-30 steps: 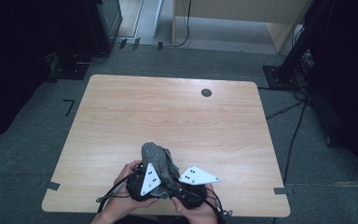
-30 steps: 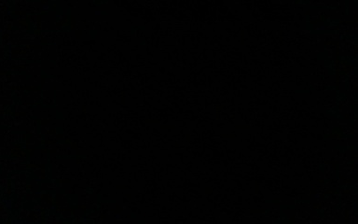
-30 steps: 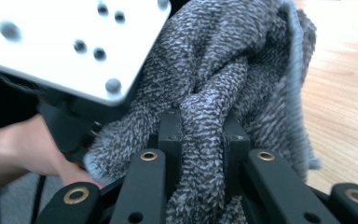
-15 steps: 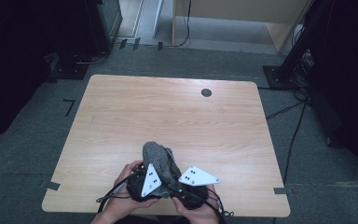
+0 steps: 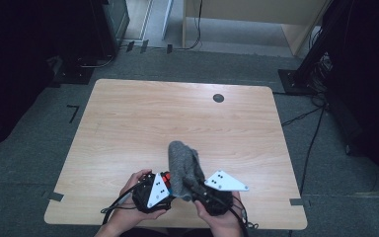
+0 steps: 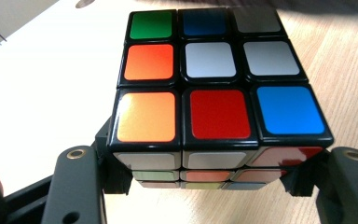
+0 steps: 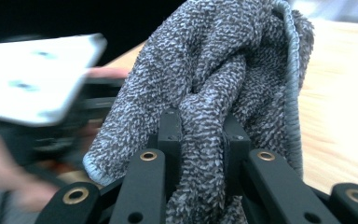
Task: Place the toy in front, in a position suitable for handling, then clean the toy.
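A scrambled colour cube [image 6: 214, 79] sits between the jaws of my left gripper [image 6: 214, 175], which is shut on its lower sides; its top face shows green, orange, red, blue and white tiles. In the high view a sliver of the cube [image 5: 166, 176] shows by the left gripper [image 5: 163, 182] near the table's front edge. A grey knitted cloth [image 7: 223, 60] is bunched and pinched in my right gripper [image 7: 203, 135]. From above, the cloth [image 5: 181, 163] stands up from the right gripper [image 5: 190, 183] and leans against the cube.
The wooden table [image 5: 143, 123] has a small dark round mark [image 5: 218, 98] at its far right. Both hands rest at the front edge. Tape strips [image 5: 54, 196] mark the front corners. Cables trail from the grippers off the near edge.
The right gripper and its cloth have shifted slightly to the right. The left gripper and the cube have kept still.
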`<state>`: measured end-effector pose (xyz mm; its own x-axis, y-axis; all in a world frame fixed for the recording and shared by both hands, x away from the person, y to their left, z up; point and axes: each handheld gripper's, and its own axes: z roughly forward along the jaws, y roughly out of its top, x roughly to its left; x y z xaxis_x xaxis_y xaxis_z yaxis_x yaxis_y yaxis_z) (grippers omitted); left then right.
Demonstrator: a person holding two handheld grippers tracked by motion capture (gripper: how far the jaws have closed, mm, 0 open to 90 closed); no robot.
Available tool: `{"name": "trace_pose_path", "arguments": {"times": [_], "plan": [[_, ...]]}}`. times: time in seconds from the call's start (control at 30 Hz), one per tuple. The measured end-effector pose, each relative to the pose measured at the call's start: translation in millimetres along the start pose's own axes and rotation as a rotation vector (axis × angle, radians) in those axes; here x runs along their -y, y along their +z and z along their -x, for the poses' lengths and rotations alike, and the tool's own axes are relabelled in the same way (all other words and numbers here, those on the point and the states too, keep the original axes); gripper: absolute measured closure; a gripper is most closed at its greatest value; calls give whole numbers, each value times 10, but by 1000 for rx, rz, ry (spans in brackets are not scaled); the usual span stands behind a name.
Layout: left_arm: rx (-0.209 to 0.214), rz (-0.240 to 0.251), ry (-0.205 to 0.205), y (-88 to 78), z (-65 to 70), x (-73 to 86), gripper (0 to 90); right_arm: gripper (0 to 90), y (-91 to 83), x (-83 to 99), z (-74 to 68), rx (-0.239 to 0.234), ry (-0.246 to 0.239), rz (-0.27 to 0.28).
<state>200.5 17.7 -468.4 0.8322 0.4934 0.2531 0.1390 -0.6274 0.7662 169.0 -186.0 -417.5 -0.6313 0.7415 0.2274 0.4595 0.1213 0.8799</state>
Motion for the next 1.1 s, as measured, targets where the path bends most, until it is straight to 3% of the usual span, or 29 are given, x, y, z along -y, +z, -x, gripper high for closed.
{"name": "trace_pose_path", "arguments": {"times": [0.07,0.17,0.23,0.3,0.33,0.4,0.5,0.57,0.63,0.73,0.8,0.9,0.93,0.97,1.03,1.07,1.1], "plan": [[5,19,-7,-5,35,-23,342,754,90,24,-113,-69,0,-33],[8,22,-12,-26,42,-52,342,761,142,58,-126,-77,7,-40],[17,23,-6,-30,34,-41,342,763,110,45,-52,-55,27,-29],[23,27,-2,-32,24,-26,342,763,62,36,27,15,25,-19],[28,36,-7,-35,17,-23,342,761,37,35,87,25,50,-19],[30,42,-8,-47,-4,-18,342,758,-3,33,155,24,81,-1],[31,46,-22,-53,-34,0,342,757,-50,18,141,8,90,32],[28,38,-18,-46,-34,8,342,757,-35,6,45,-39,75,39],[25,36,4,-46,-4,1,342,753,40,13,-119,-93,19,9],[24,42,19,-72,33,-31,342,756,141,42,-229,-82,-29,-43],[24,35,22,-69,21,-21,342,760,141,39,-151,-77,0,-27],[36,53,4,-84,-16,11,342,760,40,15,57,30,48,-5],[34,67,-4,-99,-35,11,342,760,7,12,108,39,68,0],[36,84,-16,-118,-55,10,342,759,-81,7,216,38,102,35],[60,135,-42,-167,-102,14,342,758,-115,1,253,25,113,54],[83,175,-56,-197,-126,20,341,758,-138,-4,278,1,130,72],[95,195,-59,-215,-139,23,342,759,-147,-6,321,-66,162,101]]}}
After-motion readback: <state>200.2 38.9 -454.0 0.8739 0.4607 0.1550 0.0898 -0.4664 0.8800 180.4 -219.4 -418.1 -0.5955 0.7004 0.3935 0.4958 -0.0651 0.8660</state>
